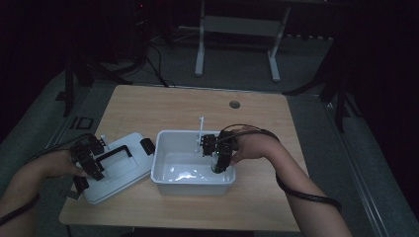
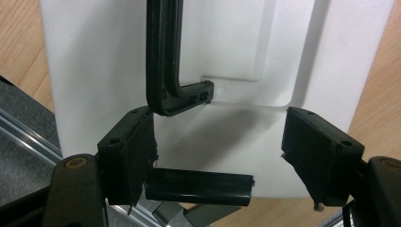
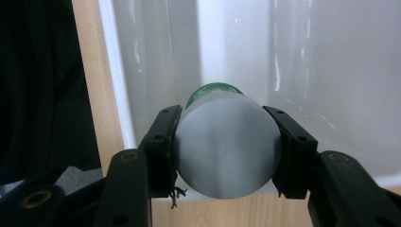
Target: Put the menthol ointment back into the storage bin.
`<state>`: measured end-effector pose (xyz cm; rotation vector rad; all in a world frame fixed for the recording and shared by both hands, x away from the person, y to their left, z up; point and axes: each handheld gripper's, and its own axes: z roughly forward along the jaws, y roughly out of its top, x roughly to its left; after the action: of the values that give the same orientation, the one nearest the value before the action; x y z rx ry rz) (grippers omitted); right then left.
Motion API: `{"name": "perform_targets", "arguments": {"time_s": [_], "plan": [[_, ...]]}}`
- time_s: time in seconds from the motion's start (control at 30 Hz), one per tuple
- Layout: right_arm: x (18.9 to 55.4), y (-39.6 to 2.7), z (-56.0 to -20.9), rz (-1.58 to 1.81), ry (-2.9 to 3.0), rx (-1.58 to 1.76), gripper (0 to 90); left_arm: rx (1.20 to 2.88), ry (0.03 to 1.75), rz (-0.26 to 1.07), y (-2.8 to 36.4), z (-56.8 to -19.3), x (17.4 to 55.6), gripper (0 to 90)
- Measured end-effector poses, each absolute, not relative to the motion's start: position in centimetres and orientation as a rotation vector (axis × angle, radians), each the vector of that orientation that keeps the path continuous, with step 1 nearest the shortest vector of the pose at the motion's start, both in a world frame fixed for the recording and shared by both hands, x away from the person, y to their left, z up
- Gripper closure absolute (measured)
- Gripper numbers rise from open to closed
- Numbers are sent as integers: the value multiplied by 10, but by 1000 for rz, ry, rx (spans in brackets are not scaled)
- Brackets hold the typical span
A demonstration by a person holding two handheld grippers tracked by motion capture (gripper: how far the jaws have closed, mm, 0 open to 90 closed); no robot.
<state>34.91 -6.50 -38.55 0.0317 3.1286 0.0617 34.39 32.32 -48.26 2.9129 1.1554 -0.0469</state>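
Note:
A white plastic box [image 1: 192, 181] stands open at the table's middle. Its white lid [image 1: 123, 170] lies flat to the left, with a black handle [image 1: 114, 154] on top. My left gripper [image 1: 91, 160] hovers over the lid's near end, open; its jaws straddle the lid [image 2: 236, 47] beside the handle's corner [image 2: 163, 56], and a black latch [image 2: 198, 187] lies below them. My right gripper [image 1: 220, 157] reaches down inside the box's right end, shut on a bottle [image 1: 217, 167]. In the right gripper view the bottle's grey cap [image 3: 227, 151] is squeezed between both pads, its green body behind, close to the box wall [image 3: 331, 71].
A thin white piece [image 1: 200, 129] sticks up at the box's back rim. The wooden table [image 1: 173, 106] has a cable hole [image 1: 234, 104] near its far edge. A desk frame [image 1: 237, 29] and dark stands are on the floor beyond.

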Motion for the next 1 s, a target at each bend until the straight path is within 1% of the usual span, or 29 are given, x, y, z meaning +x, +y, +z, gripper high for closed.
{"name": "perform_targets", "arguments": {"time_s": [0.37, 1.0], "plan": [[353, -59, -411, 70, 3130, 52, 501, 2926, 1162, -58, 325, -487, 344, 264], [355, -34, -453, -25, 3149, 42, 501, 2917, 1153, -62, 323, -492, 345, 264]]}}
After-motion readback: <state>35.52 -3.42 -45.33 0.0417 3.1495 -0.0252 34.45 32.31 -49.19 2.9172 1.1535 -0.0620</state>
